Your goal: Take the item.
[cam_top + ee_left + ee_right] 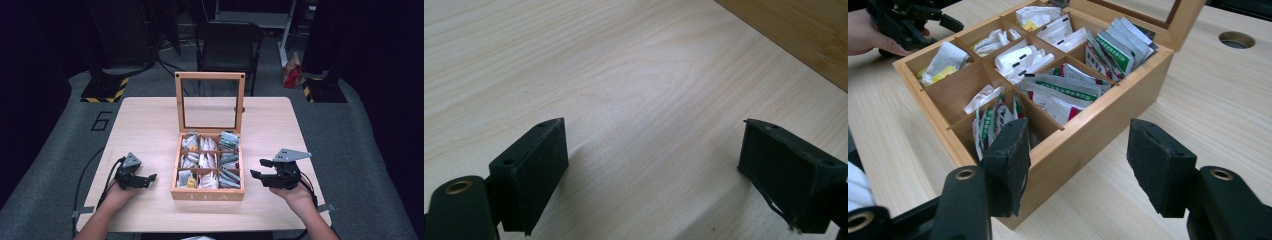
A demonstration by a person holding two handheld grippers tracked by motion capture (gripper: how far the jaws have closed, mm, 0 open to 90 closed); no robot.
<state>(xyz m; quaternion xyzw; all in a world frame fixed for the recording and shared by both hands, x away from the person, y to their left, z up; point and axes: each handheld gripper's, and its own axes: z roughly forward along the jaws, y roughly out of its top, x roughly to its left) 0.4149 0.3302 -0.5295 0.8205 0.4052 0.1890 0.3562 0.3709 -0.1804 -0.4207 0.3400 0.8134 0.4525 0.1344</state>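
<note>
A wooden tea box (207, 194) stands near the table's front middle, its glass lid (210, 102) upright and open. Its compartments hold several tea bags (229, 176) (1068, 95). My left gripper (147, 180) rests on the table left of the box, open, nothing between its pads (544, 160); a corner of the box (804, 30) shows at upper right of its view. My right gripper (261, 169) hovers right of the box, open and empty, its jaws facing the box wall (1098, 130). In the right gripper view the left gripper (908, 20) sits beyond the box.
The light wooden table (150, 130) has bare room on both sides and behind the box. A round cable hole (1237, 39) lies in the tabletop near the lid. A black chair (227, 42) stands behind the table; cables trail off the left edge.
</note>
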